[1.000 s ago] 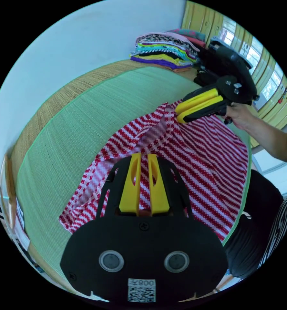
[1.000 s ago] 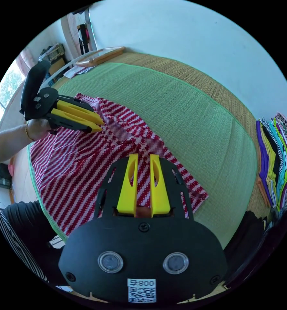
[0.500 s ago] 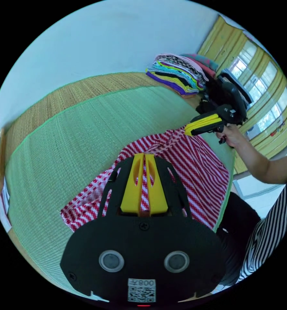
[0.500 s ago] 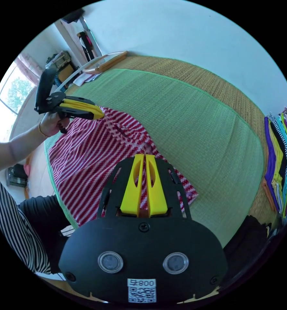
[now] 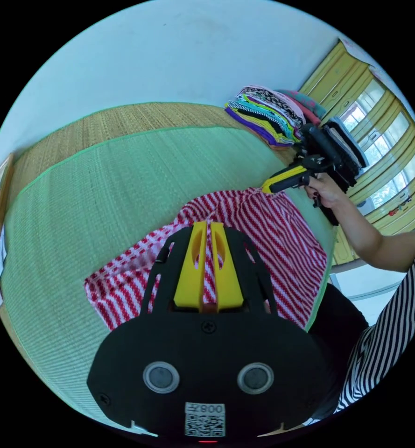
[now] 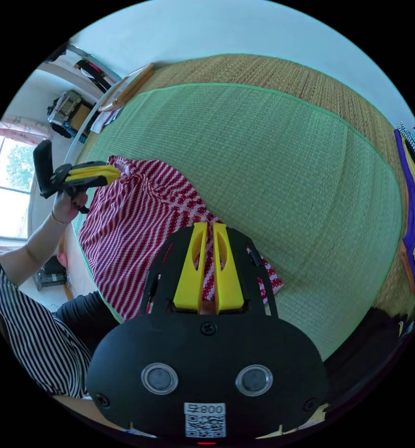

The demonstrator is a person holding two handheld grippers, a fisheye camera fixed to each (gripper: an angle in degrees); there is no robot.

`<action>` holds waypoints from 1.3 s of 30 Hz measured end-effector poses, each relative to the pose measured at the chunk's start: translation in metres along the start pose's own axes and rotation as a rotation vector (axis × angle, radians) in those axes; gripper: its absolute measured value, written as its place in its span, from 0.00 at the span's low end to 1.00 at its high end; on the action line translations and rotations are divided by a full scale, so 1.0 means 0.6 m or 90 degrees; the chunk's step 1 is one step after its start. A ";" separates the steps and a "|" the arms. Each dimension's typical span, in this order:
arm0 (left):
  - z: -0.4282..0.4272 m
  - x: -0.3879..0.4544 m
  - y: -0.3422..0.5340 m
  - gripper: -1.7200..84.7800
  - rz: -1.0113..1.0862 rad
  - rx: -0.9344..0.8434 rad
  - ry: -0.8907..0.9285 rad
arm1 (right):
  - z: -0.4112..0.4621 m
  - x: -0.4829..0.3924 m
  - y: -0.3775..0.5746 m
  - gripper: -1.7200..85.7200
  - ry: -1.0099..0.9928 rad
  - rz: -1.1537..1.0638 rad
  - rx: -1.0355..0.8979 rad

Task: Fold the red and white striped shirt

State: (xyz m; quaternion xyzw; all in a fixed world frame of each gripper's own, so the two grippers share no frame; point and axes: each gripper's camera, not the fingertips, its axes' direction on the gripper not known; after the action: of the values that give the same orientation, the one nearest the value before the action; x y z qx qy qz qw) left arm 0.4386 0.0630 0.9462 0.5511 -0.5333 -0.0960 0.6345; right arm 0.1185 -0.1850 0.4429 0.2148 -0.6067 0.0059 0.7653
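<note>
Left gripper view: left gripper (image 5: 207, 226) sits at 6 o'clock, fingers (image 5: 192, 266) nearly closed with a thin slit between them, tips over the shirt's (image 5: 282, 238) upper edge. Looks pinched on fabric, but the contact itself is hidden, so can't confirm. Shirt lies spread on the green mat (image 5: 100, 186), centre to 4 o'clock. Right gripper (image 5: 268, 188) at 2 o'clock in the person's hand (image 5: 326, 191), fingers together at the shirt's far corner. Stack of folded clothes (image 5: 272, 114) at 1 o'clock.

Right gripper view: right gripper (image 6: 207, 226) at 6 o'clock, fingers (image 6: 191, 266) nearly closed, tips on the shirt's (image 6: 123, 224) near edge; grip again not confirmable. Shirt runs from centre to 9 o'clock on the mat (image 6: 263, 149). Left gripper (image 6: 116, 172) at 9 o'clock, fingers together at the shirt's opposite corner.

Step, my read: both top corners taken and the edge pulled taut, i.e. the start of the first fold. Next move needs both corners carried together at even height over the body, keeping tension so the edge lands straight.
</note>
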 end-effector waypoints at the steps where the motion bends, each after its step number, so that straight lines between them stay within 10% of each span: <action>1: -0.001 0.002 0.010 0.06 0.001 -0.005 -0.029 | 0.000 0.002 0.001 0.05 -0.003 0.002 0.002; 39: -0.079 -0.052 0.031 0.02 -0.104 0.049 -0.132 | -0.001 -0.106 0.049 0.09 0.281 -0.048 0.038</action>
State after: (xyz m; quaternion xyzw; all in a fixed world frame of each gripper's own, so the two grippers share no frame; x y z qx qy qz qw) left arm 0.4539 0.1206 0.9516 0.6035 -0.5530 -0.1833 0.5444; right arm 0.0942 -0.1419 0.3932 0.2536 -0.4158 0.0420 0.8724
